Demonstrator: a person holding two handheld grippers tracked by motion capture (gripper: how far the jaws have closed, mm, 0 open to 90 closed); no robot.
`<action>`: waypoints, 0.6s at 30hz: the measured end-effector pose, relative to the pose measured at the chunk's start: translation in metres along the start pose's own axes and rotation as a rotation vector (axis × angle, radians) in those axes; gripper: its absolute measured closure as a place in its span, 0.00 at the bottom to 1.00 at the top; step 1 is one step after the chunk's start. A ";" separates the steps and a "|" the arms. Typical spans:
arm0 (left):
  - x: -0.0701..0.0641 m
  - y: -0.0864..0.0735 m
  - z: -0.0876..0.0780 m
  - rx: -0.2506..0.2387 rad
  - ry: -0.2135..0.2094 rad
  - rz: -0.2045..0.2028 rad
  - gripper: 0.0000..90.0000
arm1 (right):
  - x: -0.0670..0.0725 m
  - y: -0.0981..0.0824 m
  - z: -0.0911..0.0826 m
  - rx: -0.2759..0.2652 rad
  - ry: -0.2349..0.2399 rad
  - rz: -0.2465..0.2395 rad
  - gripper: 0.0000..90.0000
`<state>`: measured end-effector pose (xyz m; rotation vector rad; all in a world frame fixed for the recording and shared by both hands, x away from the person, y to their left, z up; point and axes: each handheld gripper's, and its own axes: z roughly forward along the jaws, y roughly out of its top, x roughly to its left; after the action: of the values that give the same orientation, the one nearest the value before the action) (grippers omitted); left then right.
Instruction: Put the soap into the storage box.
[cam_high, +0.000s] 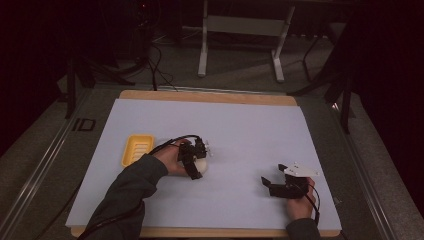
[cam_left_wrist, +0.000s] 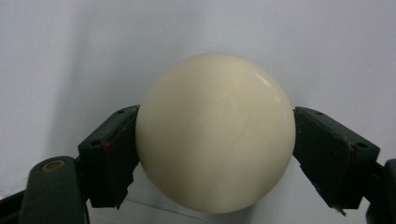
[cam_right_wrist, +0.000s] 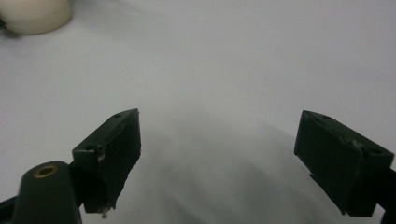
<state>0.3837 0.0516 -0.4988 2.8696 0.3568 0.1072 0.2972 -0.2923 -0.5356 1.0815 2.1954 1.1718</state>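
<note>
- The left gripper (cam_high: 196, 166) sits just left of the middle of the white sheet (cam_high: 240, 130), and its black jaws have the cream ball (cam_high: 201, 165) between them.
- In the left gripper view the ball (cam_left_wrist: 215, 133) sits squarely between the jaws, one pad against its left flank and the other against its right; both pads touch it, so the gripper is clamped on the ball.
- The ball rests on the white sheet (cam_left_wrist: 70, 56), and its round top rises well above the jaw tips.
- A yellow tray (cam_high: 137, 148) lies on the sheet just beside the left hand (cam_high: 170, 157), on the side away from the ball and apart from it.
- The right gripper (cam_high: 272, 184) rests near the right front corner of the sheet, well apart from the ball.
- In the right gripper view its jaws stand wide apart over the bare sheet with nothing between them; the ball (cam_right_wrist: 35, 14) shows far off at the top left corner.
</note>
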 end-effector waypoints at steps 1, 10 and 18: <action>0.000 0.000 0.000 0.000 0.000 0.000 0.22 | 0.000 0.000 0.000 0.000 0.000 0.000 0.16; 0.003 0.001 0.005 0.024 -0.008 -0.001 0.26 | 0.000 0.000 0.000 0.001 0.001 -0.001 0.16; 0.003 0.005 0.006 0.051 -0.011 0.014 0.27 | 0.000 0.000 0.000 0.002 0.001 0.000 0.16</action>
<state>0.3887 0.0460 -0.5030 2.9225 0.3428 0.0864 0.2973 -0.2922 -0.5356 1.0814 2.1976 1.1711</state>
